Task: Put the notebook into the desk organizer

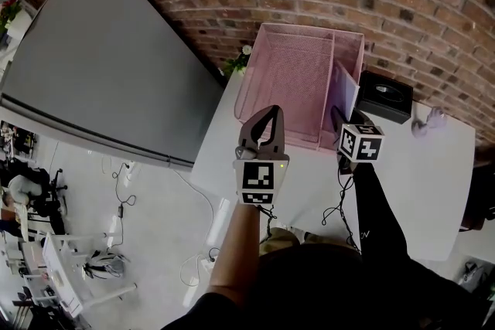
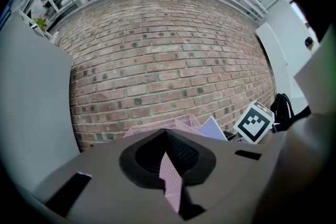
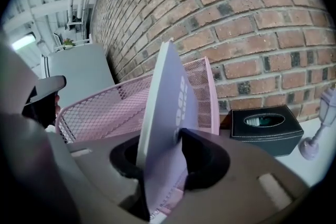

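**Notebook upright between parted jaws**

The right gripper's (image 3: pixel 160 148) jaws stand apart, with the lilac notebook (image 3: pixel 169 92) upright between them, its cover close against the jaw at frame right. Behind it, centre-left, sits the pink mesh desk organizer (image 3: pixel 100 110). At right a black tissue box (image 3: pixel 265 128) rests on the white desk (image 3: pixel 321 168) — brick wall (image 3: pixel 252 18) beyond.

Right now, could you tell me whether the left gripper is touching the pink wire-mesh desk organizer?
Touching: in the left gripper view, the left gripper has its jaws pinched on the organizer's pink mesh wall.
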Motion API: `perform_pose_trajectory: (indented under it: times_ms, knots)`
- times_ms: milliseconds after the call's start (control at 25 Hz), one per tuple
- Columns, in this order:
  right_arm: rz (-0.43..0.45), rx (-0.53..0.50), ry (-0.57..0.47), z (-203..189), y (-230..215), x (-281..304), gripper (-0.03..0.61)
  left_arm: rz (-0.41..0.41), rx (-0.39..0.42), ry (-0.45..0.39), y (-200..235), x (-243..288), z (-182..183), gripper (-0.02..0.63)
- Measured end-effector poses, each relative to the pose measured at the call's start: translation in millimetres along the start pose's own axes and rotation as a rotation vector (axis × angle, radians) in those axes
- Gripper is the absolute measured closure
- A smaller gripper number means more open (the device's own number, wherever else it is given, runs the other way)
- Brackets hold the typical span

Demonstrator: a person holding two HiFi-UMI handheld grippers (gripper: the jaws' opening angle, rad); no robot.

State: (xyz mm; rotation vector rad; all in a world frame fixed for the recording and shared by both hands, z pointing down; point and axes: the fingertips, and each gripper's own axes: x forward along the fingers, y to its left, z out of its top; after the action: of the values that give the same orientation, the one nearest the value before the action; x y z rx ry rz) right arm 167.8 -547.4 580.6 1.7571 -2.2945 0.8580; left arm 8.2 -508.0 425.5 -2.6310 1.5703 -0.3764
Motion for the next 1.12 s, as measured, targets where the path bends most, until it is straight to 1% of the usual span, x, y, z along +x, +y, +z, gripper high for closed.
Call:
perform_pose_trajectory:
  times_ms: [80, 400, 560, 640, 800, 1120]
  knots:
    - [-0.010, -0.011, 0.006, -1, 0, -3, 0.416, -0.003, 0.000, -0.002, -1, -1, 1, 0.606]
    - [-0.027, -0.007, 0.013, -7, -5, -13, 0.410, -0.016, 0.014, -0.016, -9, -8, 6, 0.606]
    - [-0.062, -0.003, 0.006, -8, -8, -22, 0.408, -0.023, 0.016, -0.024, -12, -14, 9, 0.606]
    - [-0.059, -0.011, -0.010, -4, -8, -24, 0.351, -0.024, 0.016, -0.028, -14, -16, 10, 0.606]
    - [-0.083, -0.006, -0.011, -4, -12, -33, 0.348, -0.025, 0.014, -0.036, -19, -21, 13, 0.606]
    - [-0.084, 0.003, -0.026, -5, -12, -49, 0.347, -0.028, 0.015, -0.052, -30, -32, 18, 0.606]
